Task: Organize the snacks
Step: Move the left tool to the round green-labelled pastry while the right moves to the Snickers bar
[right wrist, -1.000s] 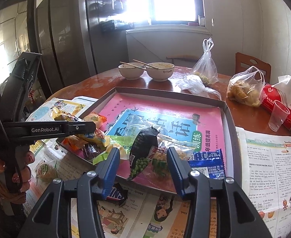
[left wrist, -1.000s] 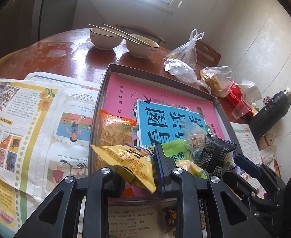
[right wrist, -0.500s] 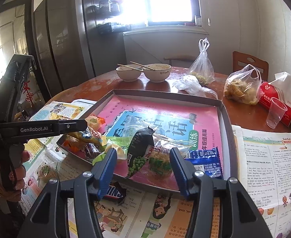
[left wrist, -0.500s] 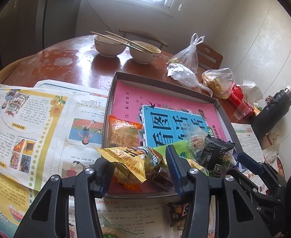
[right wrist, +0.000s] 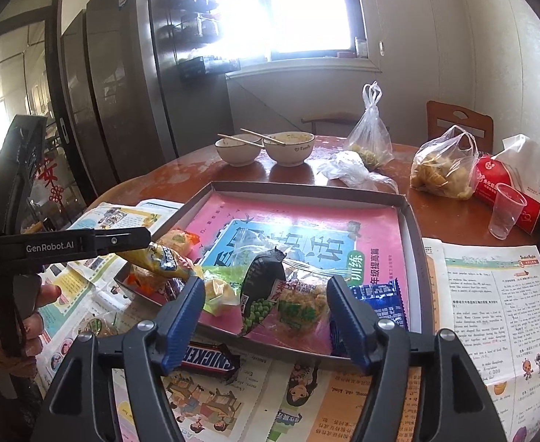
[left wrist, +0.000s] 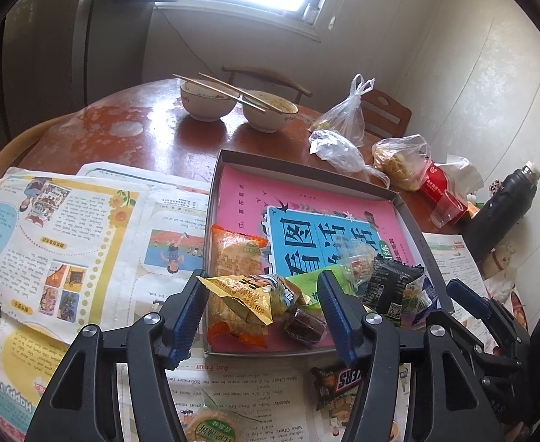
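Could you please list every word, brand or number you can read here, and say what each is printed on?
"SNICKERS": brown chocolate bar wrapper on the newspaper.
"GenRobot.AI": black arm of the left claw.
"Happy Teachers": colourful newspaper, upside down.
"Act Four": the same newspaper.
Large Chinese characters: blue and pink booklet in the grey tray.
Snack packets: too small.

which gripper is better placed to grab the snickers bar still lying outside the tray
Probably the right gripper: the Snickers bar lies on the newspaper just beneath its left finger. Both grippers stand open with nothing gripped.
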The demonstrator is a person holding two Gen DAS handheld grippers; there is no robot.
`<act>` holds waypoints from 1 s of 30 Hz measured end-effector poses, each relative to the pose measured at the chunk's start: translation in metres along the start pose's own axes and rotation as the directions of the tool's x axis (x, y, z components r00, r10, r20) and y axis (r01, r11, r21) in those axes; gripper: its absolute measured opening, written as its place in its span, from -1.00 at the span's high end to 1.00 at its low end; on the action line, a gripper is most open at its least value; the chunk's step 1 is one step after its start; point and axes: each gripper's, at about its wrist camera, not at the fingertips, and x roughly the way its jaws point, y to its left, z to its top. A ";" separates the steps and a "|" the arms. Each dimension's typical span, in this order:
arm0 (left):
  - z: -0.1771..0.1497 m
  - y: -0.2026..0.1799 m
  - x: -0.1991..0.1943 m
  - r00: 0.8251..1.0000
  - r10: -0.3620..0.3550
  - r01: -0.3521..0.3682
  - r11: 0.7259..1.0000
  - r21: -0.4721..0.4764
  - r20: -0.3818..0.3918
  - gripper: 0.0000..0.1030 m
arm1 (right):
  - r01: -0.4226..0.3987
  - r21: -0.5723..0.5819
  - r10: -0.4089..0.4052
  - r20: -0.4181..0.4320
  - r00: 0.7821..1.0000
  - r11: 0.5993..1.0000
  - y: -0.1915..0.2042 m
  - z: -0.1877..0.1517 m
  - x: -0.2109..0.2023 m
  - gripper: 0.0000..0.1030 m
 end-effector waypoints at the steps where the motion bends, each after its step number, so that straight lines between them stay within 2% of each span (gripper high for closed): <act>1: 0.000 0.000 -0.002 1.000 0.000 0.000 1.000 0.001 0.003 -0.24 | 0.000 0.005 0.000 0.003 1.000 1.000 -0.001 0.000 -0.001 -0.35; 12: 0.005 0.019 -0.031 0.998 0.017 -0.014 0.999 -0.038 0.064 -0.27 | -0.007 0.017 0.006 0.014 1.000 1.000 -0.003 0.000 -0.008 -0.42; 15: 0.003 0.019 -0.038 0.998 0.019 -0.018 1.000 -0.024 0.067 -0.35 | -0.019 0.019 0.018 0.015 1.000 1.000 -0.001 0.000 -0.010 -0.43; 23: -0.008 0.007 -0.047 0.998 0.024 -0.027 0.999 0.044 0.059 -0.39 | -0.054 0.031 0.054 0.011 0.998 0.998 0.002 -0.003 -0.014 -0.50; 30: -0.015 0.003 -0.049 0.999 0.023 -0.025 0.998 0.062 0.046 -0.39 | -0.057 0.027 0.057 -0.002 0.998 0.998 0.004 -0.009 -0.017 -0.52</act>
